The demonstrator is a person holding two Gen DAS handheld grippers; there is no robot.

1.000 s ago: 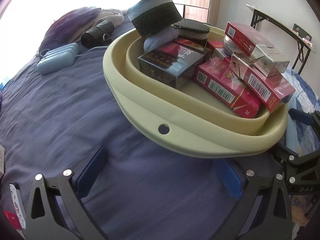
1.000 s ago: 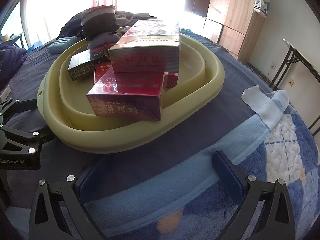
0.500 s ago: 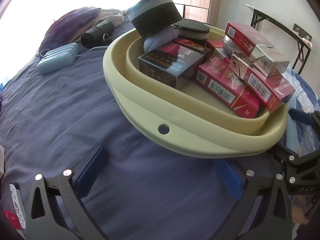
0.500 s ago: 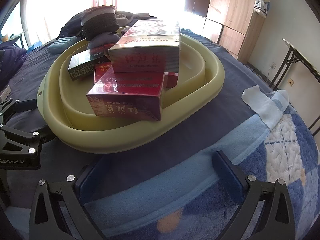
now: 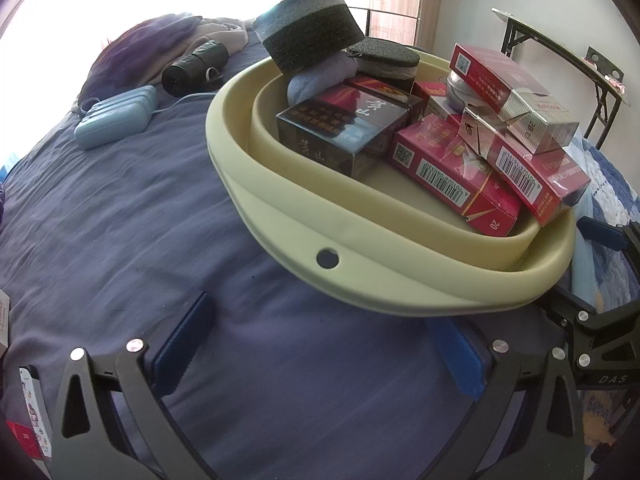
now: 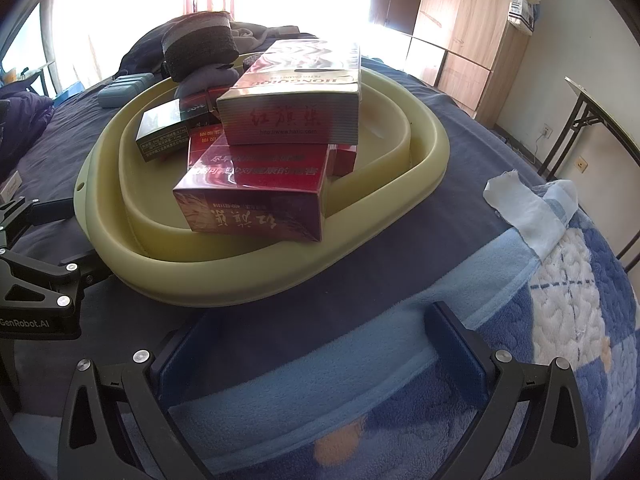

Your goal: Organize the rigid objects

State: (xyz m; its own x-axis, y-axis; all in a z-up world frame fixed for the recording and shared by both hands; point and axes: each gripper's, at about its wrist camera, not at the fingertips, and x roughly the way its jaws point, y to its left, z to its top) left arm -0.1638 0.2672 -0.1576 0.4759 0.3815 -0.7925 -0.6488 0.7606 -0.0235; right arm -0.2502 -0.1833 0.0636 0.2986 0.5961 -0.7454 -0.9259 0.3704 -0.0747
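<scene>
A pale yellow basin [image 5: 360, 280] sits on the bed and holds several cigarette boxes: a dark box [image 5: 340, 128], red boxes [image 5: 452, 172] and a silver-red box [image 5: 516, 96] on top. A black-grey sponge roll [image 5: 308, 36] leans at its far side. In the right wrist view the basin [image 6: 224, 280] holds a stack of red boxes [image 6: 260, 196] with a silver-red carton [image 6: 296, 96] on top. My left gripper [image 5: 320, 352] is open and empty, just short of the basin's rim. My right gripper [image 6: 316, 352] is open and empty over the blanket.
A light blue case [image 5: 116, 120] and a black roll [image 5: 192, 68] lie on the dark blue sheet [image 5: 120, 220] beyond the basin. A white cloth strip [image 6: 524, 208] lies on the blue-white fleece blanket [image 6: 560, 300]. A wooden wardrobe [image 6: 464, 28] and a folding table [image 6: 600, 112] stand behind.
</scene>
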